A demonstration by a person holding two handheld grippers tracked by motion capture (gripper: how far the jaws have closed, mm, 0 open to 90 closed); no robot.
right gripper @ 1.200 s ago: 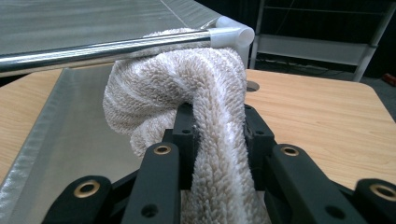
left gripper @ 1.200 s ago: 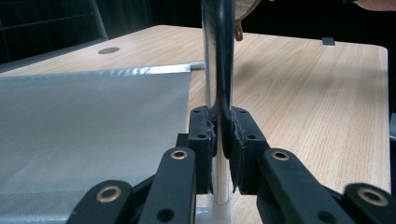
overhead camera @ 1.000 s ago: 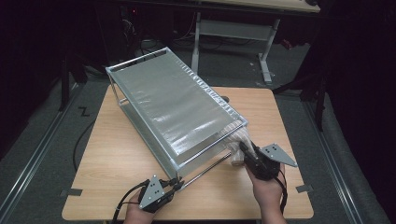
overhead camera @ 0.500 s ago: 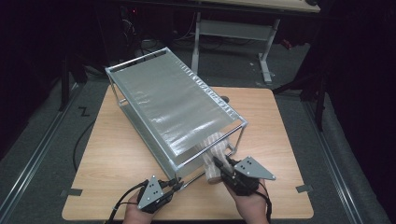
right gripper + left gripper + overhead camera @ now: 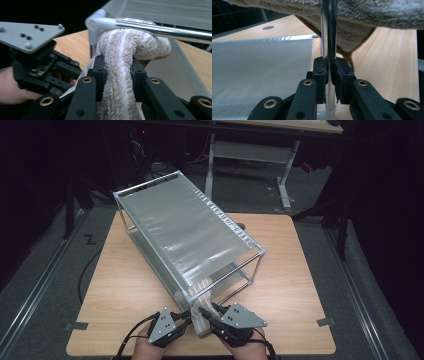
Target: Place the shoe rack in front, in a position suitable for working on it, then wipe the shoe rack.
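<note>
A chrome wire rack (image 5: 185, 227) with two grey mesh shelves stands at an angle on the wooden table (image 5: 300, 265). My left gripper (image 5: 184, 316) is at the rack's near corner, shut on the upright chrome post (image 5: 329, 45). Just right of it, my right gripper (image 5: 209, 314) is shut on a beige striped towel (image 5: 201, 322). The towel (image 5: 120, 50) runs up from the jaws and bunches under the rack's top rail (image 5: 160, 28), beside the white corner joint (image 5: 93, 23). In the left gripper view the towel (image 5: 372, 12) hangs overhead.
Bare tabletop lies left and right of the rack. Both hands sit at the table's front edge (image 5: 200, 353). A second desk frame (image 5: 250, 155) stands behind in the dark. The left gripper's grey plate (image 5: 30, 27) is close beside the right jaws.
My right gripper has moved left along the front edge with the towel, from the rack's right side to its near corner. The left gripper has stayed on the post.
</note>
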